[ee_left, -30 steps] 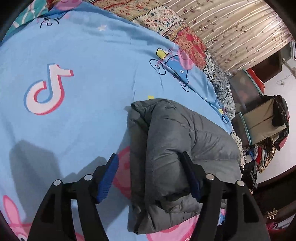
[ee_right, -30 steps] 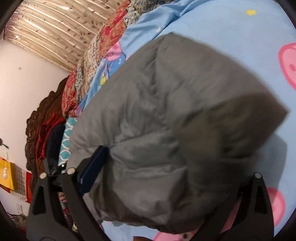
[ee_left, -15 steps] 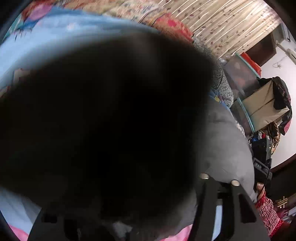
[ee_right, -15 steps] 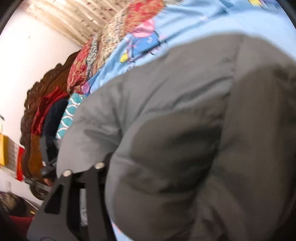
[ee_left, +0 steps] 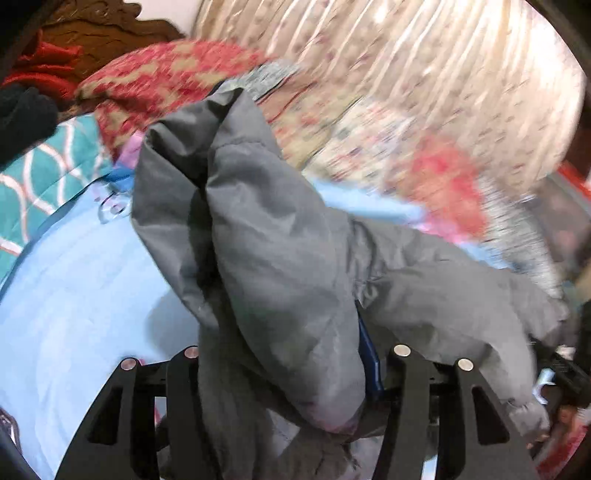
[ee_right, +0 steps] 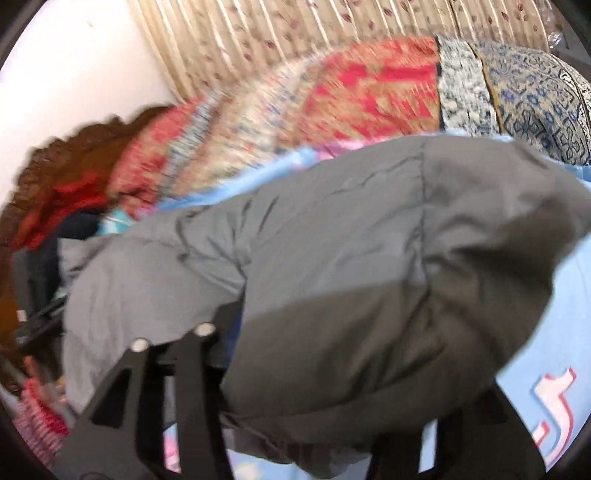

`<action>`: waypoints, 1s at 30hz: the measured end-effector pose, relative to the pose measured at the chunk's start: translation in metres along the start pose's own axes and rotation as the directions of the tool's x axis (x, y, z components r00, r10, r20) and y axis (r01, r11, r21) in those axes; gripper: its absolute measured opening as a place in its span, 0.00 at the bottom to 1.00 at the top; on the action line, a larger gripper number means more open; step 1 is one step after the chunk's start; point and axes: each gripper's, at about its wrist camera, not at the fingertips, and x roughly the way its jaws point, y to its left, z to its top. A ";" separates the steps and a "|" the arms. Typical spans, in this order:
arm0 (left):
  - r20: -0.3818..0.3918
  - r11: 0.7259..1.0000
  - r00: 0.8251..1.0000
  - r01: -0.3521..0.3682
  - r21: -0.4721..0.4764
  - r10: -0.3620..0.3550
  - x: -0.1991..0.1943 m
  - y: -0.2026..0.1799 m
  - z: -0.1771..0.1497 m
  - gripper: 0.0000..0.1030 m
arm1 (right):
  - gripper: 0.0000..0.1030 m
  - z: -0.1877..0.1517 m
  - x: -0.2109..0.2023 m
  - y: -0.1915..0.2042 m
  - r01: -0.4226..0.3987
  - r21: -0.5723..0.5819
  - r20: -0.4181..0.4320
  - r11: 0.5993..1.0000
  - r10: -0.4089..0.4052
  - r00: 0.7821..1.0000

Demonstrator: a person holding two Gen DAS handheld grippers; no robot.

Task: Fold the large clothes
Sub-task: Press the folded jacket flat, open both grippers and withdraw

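A: Where is the grey padded jacket [ee_left: 280, 258] right now?

B: It is lifted off the light blue bedsheet [ee_left: 74, 295], bunched up and hanging between both tools, toward the side of the bed where the patterned quilts [ee_right: 369, 85] are piled by the curtain [ee_right: 258, 29].

A: And the left gripper [ee_left: 284, 373]?

B: Its jaws have just been closing, and a thick fold of the jacket sits between them, pinched; the blue pad shows against the fabric.

A: The right gripper [ee_right: 332, 387]?

B: Its jaws have just been opening somewhat. The jacket fills the gap and hides the far finger, so I cannot tell whether the pads press on it.
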 end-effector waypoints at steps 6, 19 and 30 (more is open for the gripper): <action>-0.091 0.984 0.979 -0.180 0.006 0.180 0.054 0.005 -0.024 0.95 | 0.94 -0.019 0.055 -0.066 -0.044 0.360 -0.168 0.932 0.111 0.980; 0.143 0.959 0.976 -0.121 -0.257 0.161 -0.094 0.062 -0.044 0.95 | 0.94 -0.071 -0.092 -0.049 0.087 0.196 0.048 0.977 -0.098 0.994; -0.002 0.983 0.987 -0.161 0.089 0.162 -0.181 -0.022 -0.203 0.95 | 0.94 -0.244 -0.185 0.019 0.132 0.039 -0.080 0.991 -0.128 0.989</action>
